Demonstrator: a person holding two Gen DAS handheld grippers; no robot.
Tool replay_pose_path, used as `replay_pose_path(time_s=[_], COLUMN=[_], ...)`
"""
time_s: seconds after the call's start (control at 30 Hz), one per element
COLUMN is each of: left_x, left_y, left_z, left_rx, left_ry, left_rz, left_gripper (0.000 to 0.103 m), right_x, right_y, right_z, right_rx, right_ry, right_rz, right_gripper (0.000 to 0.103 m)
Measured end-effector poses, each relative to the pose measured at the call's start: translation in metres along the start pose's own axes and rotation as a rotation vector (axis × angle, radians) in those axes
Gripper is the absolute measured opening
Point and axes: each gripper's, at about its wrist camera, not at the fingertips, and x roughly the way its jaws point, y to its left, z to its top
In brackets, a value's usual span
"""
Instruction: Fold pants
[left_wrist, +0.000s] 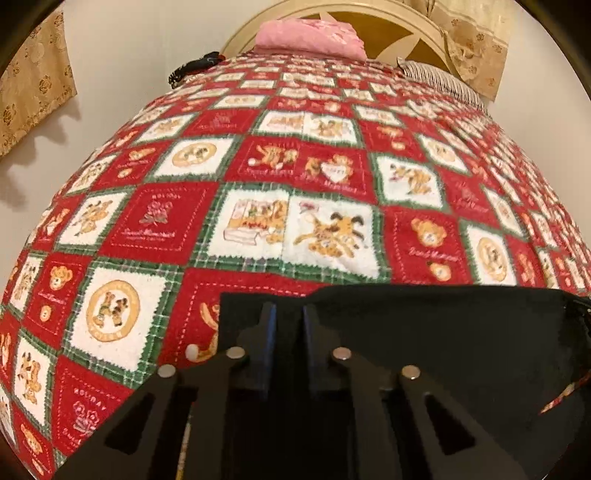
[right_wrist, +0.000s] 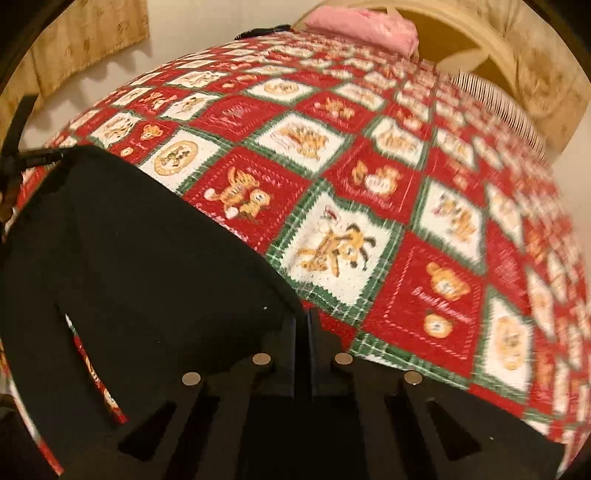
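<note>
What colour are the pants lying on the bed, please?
Plain black pants, clearest in the right wrist view.

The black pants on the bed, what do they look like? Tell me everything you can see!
The black pants are plain, dark, soft-looking cloth with no pattern showing. They lie spread on the red, white and green patchwork blanket, at its near edge. One straight edge runs across the blanket. The left gripper is shut on that edge near one corner, and the right gripper is shut at the other corner. Their lower part is hidden behind the grippers.
</note>
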Motion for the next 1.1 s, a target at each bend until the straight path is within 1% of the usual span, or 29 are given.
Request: replay_pose_path(time_s=[0.03,0.1,0.17,0.23,0.3,0.37,0.4,0.43,0.5,0.57,0.6,0.7,0.73,0.77,0.8,0.87,0.9,0.97,1.0,1.1], left_x=[-0.008,-0.034,-0.057,-0.087,-0.116,-0.132,-0.139,-0.146,-0.151,-0.15,-0.146,-0.134,-0.131,-0.129,-0.127,-0.124,-0.12,-0.118,-0.119,-0.132], left_y=[0.0,0.0,-0.001,0.001,0.006,0.011,0.013,0.015,0.018,0.018,0.019,0.02,0.02,0.019,0.019,0.022,0.025,0.031,0.035,0.049], left_z=[0.0,0.0,-0.002,-0.01,-0.025,-0.04,-0.051,-0.064,-0.092,-0.115,-0.13,-0.16,-0.168,-0.175,-0.183,-0.194,-0.199,-0.206,-0.21,-0.218], left_rx=[-0.006,-0.008,0.0,0.002,-0.007,-0.011,-0.011,-0.009,-0.004,0.008,0.01,0.009,0.013,0.017,0.018,0.007,-0.004,-0.015,-0.021,-0.048], left_ry=[-0.018,-0.078,-0.132,-0.197,-0.257,-0.293,-0.308,-0.324,-0.344,-0.341,-0.327,-0.282,-0.274,-0.265,-0.257,-0.237,-0.216,-0.184,-0.176,-0.174], left_rz=[-0.006,-0.019,-0.016,-0.027,-0.053,-0.064,-0.065,-0.067,-0.064,-0.05,-0.037,-0.023,-0.012,0.006,0.028,0.048,0.075,0.118,0.128,0.138], left_gripper=[0.015,0.015,0.015,0.015,0.015,0.015,0.015,0.015,0.015,0.015,0.015,0.015,0.016,0.02,0.021,0.029,0.033,0.059,0.063,0.064], right_x=[-0.009,-0.047,-0.08,-0.113,-0.136,-0.152,-0.156,-0.161,-0.163,-0.16,-0.155,-0.134,-0.125,-0.118,-0.112,-0.1,-0.101,-0.104,-0.106,-0.109], right_y=[-0.001,-0.004,0.0,0.013,0.031,0.047,0.055,0.065,0.076,0.091,0.096,0.105,0.107,0.109,0.112,0.117,0.118,0.12,0.12,0.12], right_z=[0.002,0.002,-0.003,-0.014,-0.029,-0.048,-0.057,-0.072,-0.093,-0.121,-0.134,-0.165,-0.175,-0.182,-0.189,-0.202,-0.205,-0.208,-0.21,-0.214], right_rx=[0.02,0.084,0.103,0.09,0.06,0.042,0.037,0.035,0.026,0.015,0.022,0.077,0.1,0.115,0.128,0.152,0.15,0.141,0.139,0.115], right_ry=[-0.028,-0.124,-0.197,-0.259,-0.3,-0.322,-0.328,-0.333,-0.33,-0.32,-0.307,-0.252,-0.233,-0.219,-0.205,-0.19,-0.204,-0.217,-0.215,-0.201], right_rz=[-0.001,0.017,0.025,0.028,0.027,0.033,0.041,0.049,0.046,0.035,0.04,0.071,0.084,0.088,0.089,0.093,0.083,0.069,0.067,0.056], right_gripper=[0.005,0.005,0.005,0.005,0.005,0.005,0.005,0.005,0.005,0.005,0.005,0.005,0.005,0.005,0.005,0.005,0.005,0.005,0.005,0.006])
